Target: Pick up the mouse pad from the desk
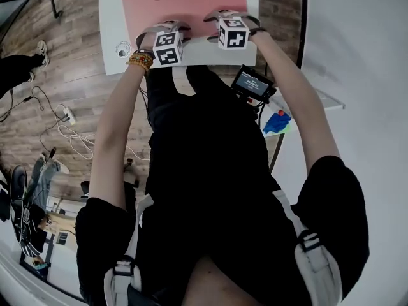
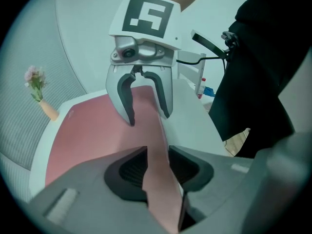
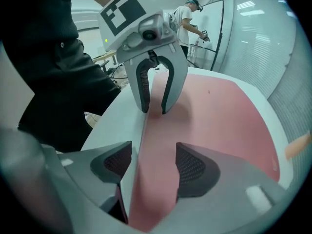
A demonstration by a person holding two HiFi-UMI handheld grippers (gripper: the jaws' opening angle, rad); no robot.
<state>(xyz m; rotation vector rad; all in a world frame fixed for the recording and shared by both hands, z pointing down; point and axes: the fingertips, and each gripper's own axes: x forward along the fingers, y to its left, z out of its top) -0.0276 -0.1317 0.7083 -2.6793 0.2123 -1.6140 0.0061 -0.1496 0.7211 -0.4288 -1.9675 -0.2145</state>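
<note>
**Left claw nips the pad's near edge; right claw gapes over it**

The left claw [image 2: 157,172] is closed on the mouse pad [image 2: 92,130]. The pink sheet's near edge curls up between its jaws and fills the gap from one grip face to the other. Just beside it, on its right, the right claw [image 3: 151,167] has its jaws wide apart, astride the same edge. Pink sheet and a strip of white desk [image 3: 114,126] show between its grip faces, and neither face presses on anything. Both claws point steeply down, with their marker cubes side by side over the near edge of the desk.

Ahead of the claws, the rest of the mouse pad lies flat on the desk and stretches away from them. Beyond the left claw, near the pad's far corner, is a small vase of pink flowers [image 2: 39,91]. Behind the left claw, a bead bracelet [image 1: 140,60] circles the wrist. Far beyond the right claw, a person [image 3: 187,18] stands in the background.
</note>
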